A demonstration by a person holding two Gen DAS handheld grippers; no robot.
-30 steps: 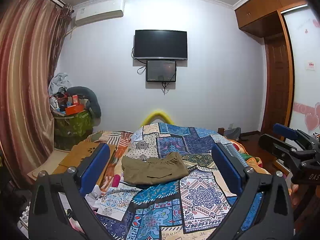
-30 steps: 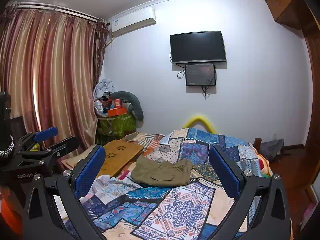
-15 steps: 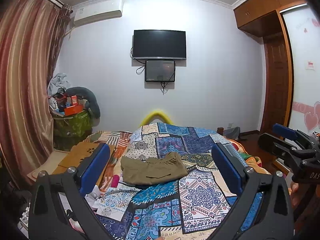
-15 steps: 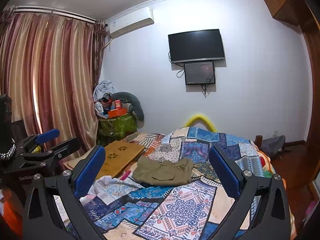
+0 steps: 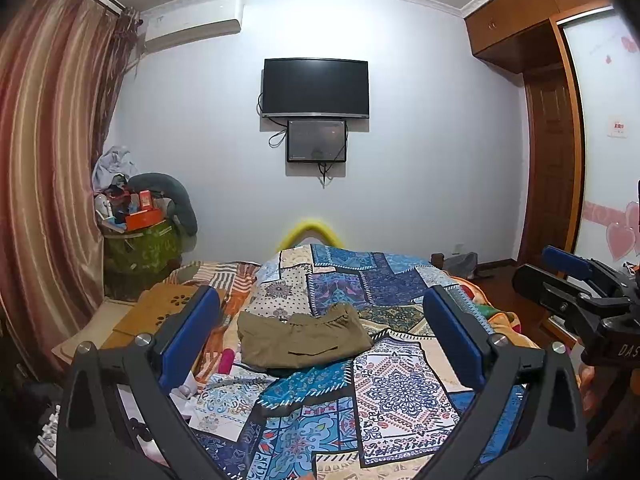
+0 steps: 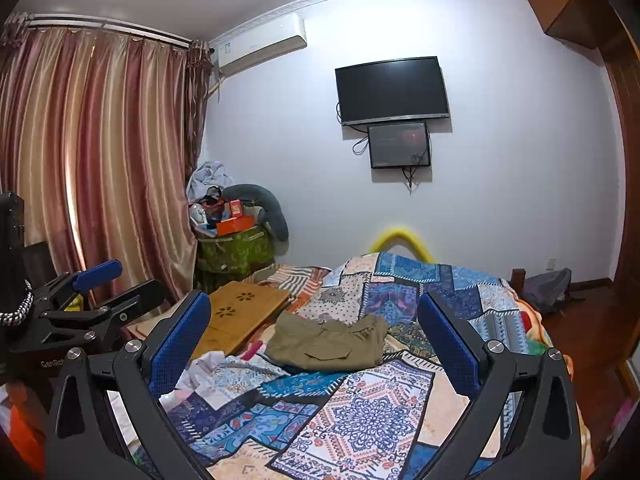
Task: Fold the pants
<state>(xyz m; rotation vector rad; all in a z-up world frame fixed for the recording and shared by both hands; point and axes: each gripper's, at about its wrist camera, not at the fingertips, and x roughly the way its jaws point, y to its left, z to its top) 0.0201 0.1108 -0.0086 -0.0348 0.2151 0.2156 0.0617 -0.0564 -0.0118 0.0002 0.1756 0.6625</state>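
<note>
Olive-brown pants lie folded in a compact bundle in the middle of the bed, on a patchwork quilt; they also show in the right wrist view. My left gripper is open and empty, held above the near end of the bed, well short of the pants. My right gripper is open and empty, likewise raised and back from the pants. The right gripper shows at the right edge of the left wrist view. The left gripper shows at the left edge of the right wrist view.
A wooden lap desk lies on the bed's left side. A pink item and white cloth lie left of the pants. A cluttered green hamper stands by the curtain. A wardrobe is at the right.
Both views have shifted only slightly. The pants lie as before and both grippers stay open and empty.
</note>
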